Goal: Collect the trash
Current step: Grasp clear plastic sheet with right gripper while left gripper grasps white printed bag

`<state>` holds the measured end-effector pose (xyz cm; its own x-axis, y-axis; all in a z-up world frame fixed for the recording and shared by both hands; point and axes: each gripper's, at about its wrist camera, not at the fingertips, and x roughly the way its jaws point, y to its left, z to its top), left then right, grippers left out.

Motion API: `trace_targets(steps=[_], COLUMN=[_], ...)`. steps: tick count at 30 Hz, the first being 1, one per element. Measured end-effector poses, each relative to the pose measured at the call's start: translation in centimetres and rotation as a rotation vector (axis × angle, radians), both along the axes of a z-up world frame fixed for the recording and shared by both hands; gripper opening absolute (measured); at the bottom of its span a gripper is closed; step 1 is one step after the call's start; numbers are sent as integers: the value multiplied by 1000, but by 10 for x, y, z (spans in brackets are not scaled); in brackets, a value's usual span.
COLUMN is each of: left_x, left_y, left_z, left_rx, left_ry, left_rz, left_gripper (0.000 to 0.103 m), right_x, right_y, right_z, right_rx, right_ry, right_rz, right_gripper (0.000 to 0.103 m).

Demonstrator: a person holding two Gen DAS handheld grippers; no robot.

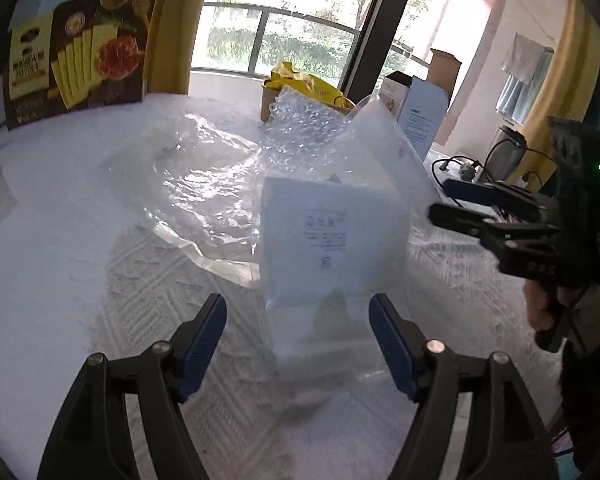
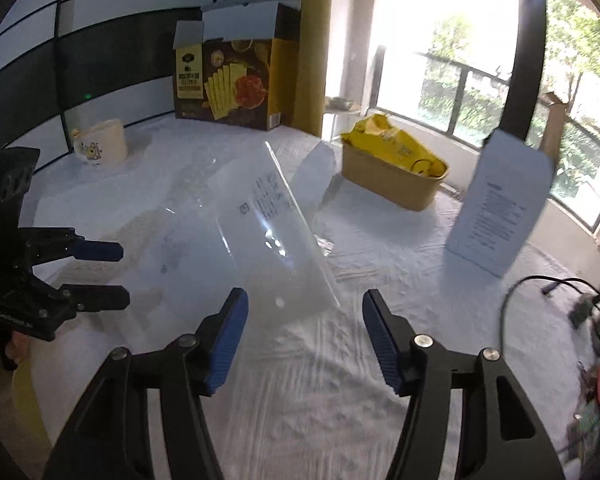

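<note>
White patterned cloth covers the table, with a window at twelve o'clock. Both grippers hover with fingers apart and hold nothing: the left gripper and the right gripper each face the frosted plastic bag lying just ahead at twelve o'clock. A clear plastic sheet and bubble wrap overlap it. The risk, I judge: slick film slips from the fingers, or one pinch drags the neighbouring sheets toward the brown tub.

Bright daylight pours through the tall black-framed window; beside it hangs a mustard-yellow curtain, greenery beyond.
</note>
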<state>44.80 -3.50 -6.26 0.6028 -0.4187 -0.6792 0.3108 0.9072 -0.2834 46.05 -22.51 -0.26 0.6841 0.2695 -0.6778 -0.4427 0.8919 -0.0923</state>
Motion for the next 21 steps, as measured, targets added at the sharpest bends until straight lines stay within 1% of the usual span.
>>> trace_targets(steps=[2, 4, 9, 12, 15, 16, 17, 18, 19, 20, 21], left_x=[7, 11, 11, 10, 9, 9, 7, 7, 6, 4, 3], left_y=[-1, -4, -13, -17, -20, -22, -24, -27, -30, -32, -34], left_z=[-3, -6, -5, -5, -6, -6, -6, -6, -7, -6, -7], left_rx=[-16, -4, 49, 78, 95, 99, 101, 112, 130, 143, 154], left_ry=[29, 49, 48, 43, 37, 34, 32, 28, 23, 18, 12], left_rz=[-21, -33, -47, -52, -67, -75, -82, -88, -91, -92, -95], left_gripper=[75, 75, 75, 75, 74, 74, 72, 65, 61, 53, 47], right_x=[9, 14, 27, 27, 27, 26, 26, 26, 26, 25, 24], right_y=[6, 11, 15, 12, 9, 9, 10, 10, 10, 11, 11], right_z=[-3, -5, -8, -9, -10, -11, -12, -14, -15, -16, -18], right_rx=[-12, -16, 16, 57, 71, 73, 70, 63, 57, 52, 45], right_ry=[-2, -4, 26, 45, 56, 60, 64, 66, 67, 68, 66], right_rz=[9, 14, 19, 17, 14, 16, 15, 7, 1, 3, 4], right_gripper=[58, 59, 59, 59, 58, 52, 39, 34, 25, 20, 17])
